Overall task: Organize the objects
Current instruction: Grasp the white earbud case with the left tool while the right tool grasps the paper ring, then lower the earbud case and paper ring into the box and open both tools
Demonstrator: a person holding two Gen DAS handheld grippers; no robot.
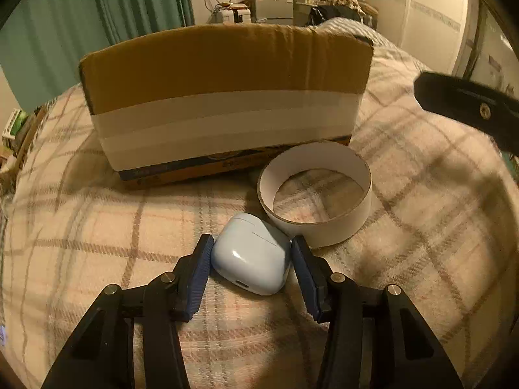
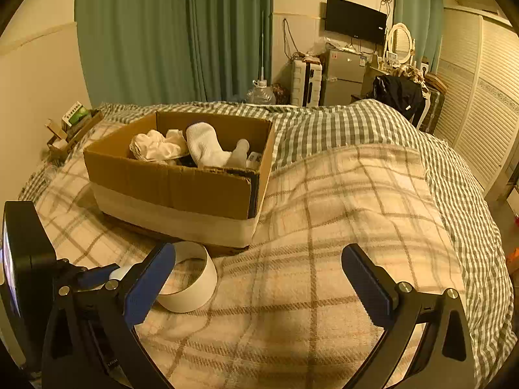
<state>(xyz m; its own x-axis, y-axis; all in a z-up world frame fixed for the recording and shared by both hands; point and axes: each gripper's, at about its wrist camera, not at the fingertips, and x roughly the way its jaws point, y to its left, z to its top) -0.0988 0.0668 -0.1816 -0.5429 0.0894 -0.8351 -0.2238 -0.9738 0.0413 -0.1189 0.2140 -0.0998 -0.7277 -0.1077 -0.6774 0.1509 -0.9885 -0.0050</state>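
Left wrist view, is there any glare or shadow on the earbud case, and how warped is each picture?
Left wrist view: a small bright glint sits on the glossy pale blue earbud case, and dark shadow falls over the plaid blanket at right. Right wrist view: fisheye bends the brown cardboard box and walls; warm dim light throughout.

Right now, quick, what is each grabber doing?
Left gripper: around the earbud case, fingers at its sides; firm grip cannot be told.
Right gripper: open, holding nothing.

The earbud case (image 1: 251, 254) is pale blue. The cardboard ring (image 1: 316, 193) is white, the cardboard box (image 1: 223, 97) brown with white tape bands. The blanket (image 2: 340, 227) is cream plaid, the quilt (image 2: 340, 123) grey-and-white checked; the curtains (image 2: 175, 32) are teal.
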